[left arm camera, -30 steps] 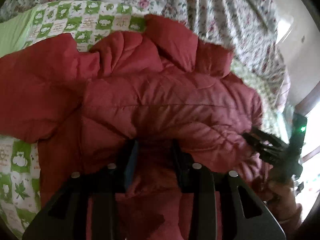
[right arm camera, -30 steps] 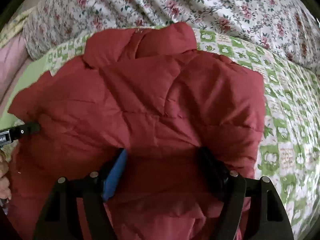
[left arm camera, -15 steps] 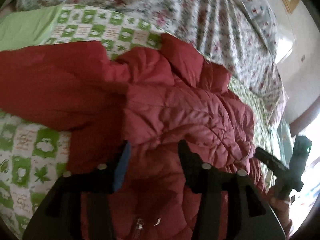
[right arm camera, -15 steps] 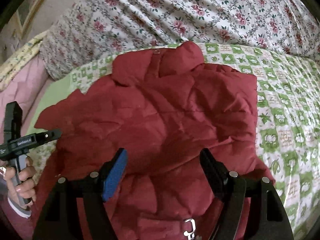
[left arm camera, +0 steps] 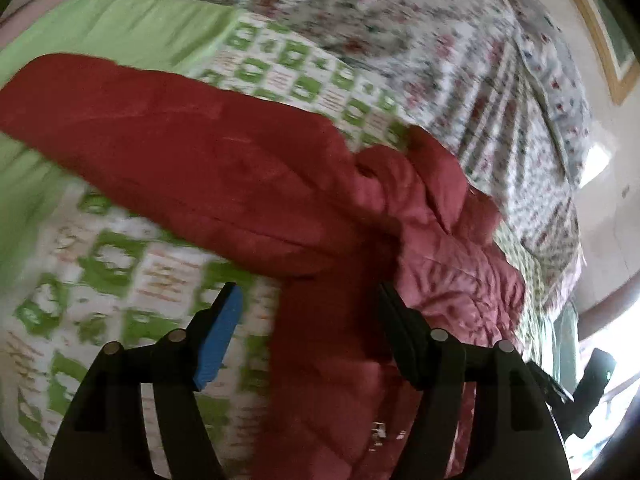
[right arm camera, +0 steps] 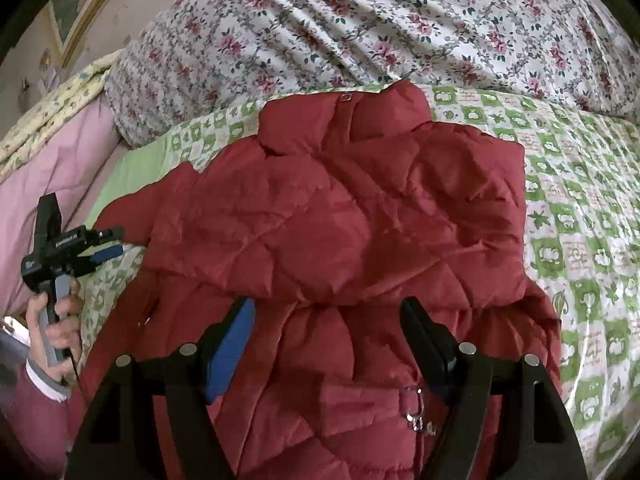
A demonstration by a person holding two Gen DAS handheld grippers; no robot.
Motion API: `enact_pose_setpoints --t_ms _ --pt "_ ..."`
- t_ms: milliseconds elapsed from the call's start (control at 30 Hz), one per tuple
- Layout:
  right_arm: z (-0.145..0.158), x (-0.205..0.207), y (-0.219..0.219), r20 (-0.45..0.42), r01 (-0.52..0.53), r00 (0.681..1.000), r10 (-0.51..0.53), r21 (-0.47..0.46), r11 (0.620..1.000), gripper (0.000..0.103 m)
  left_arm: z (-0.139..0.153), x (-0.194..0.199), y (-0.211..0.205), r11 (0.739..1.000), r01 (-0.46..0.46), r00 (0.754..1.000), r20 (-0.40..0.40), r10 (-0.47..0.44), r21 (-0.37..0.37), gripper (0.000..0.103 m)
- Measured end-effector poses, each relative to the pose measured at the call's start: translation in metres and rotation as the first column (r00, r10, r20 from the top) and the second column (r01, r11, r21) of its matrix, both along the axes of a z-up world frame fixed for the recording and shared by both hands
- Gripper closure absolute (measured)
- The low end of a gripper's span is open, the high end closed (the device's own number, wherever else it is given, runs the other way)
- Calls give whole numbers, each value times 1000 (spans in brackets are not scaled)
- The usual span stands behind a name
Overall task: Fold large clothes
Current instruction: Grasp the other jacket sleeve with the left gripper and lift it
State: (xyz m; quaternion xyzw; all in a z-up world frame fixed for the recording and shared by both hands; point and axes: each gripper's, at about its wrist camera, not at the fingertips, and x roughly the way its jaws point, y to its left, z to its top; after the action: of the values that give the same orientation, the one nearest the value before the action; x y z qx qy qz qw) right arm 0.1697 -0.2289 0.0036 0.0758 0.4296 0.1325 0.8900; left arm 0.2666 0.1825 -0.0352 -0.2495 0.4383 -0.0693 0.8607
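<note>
A red quilted puffer jacket (right arm camera: 340, 220) lies on the bed, its upper half folded down over the lower part, collar at the far end. In the left wrist view the jacket (left arm camera: 440, 260) shows with one sleeve (left arm camera: 180, 152) stretched out to the left. My left gripper (left arm camera: 310, 304) is open and empty, above the jacket's left edge and the sheet. It also shows in the right wrist view (right arm camera: 108, 244) at the far left, held in a hand. My right gripper (right arm camera: 326, 316) is open and empty just above the jacket's lower middle, near the zipper pull (right arm camera: 414, 420).
The bed has a green-and-white patterned sheet (right arm camera: 580, 240) and a plain green part (left arm camera: 120, 28). A floral duvet (right arm camera: 380, 24) is bunched along the far side. A pink cover (right arm camera: 52, 184) lies at the left. A framed picture (left arm camera: 592, 28) hangs on the wall.
Both grippers have let go of the jacket and opened wide, pulling back from it. The left gripper has swung left toward the outstretched sleeve; its view is blurred by motion.
</note>
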Motion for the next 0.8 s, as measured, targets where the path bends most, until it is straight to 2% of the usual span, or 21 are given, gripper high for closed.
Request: enact_pose_setpoints --t_ms 233,367,433,533,667,800 --pt "7 -15 5 6 -31 999 31 18 999 26 -6 6 58 991 -135 991 -20 135 18 35" --pt "12 -24 6 17 -33 999 32 26 999 25 -13 12 102 974 -223 974 -36 222 -38 35" --pt "13 -27 5 18 -29 999 29 32 999 25 -18 15 124 963 -253 967 -49 249 -89 35" --pt "13 -32 4 17 -20 1000 20 42 999 25 -26 17 156 935 -324 946 -65 317 -148 35" --pt "10 -35 6 2 -21 1000 21 49 999 25 -32 25 183 909 -372 928 -77 364 -185 35" --pt "5 -38 12 -17 -33 999 34 45 998 25 -40 40 202 898 -406 914 -87 396 -171 35"
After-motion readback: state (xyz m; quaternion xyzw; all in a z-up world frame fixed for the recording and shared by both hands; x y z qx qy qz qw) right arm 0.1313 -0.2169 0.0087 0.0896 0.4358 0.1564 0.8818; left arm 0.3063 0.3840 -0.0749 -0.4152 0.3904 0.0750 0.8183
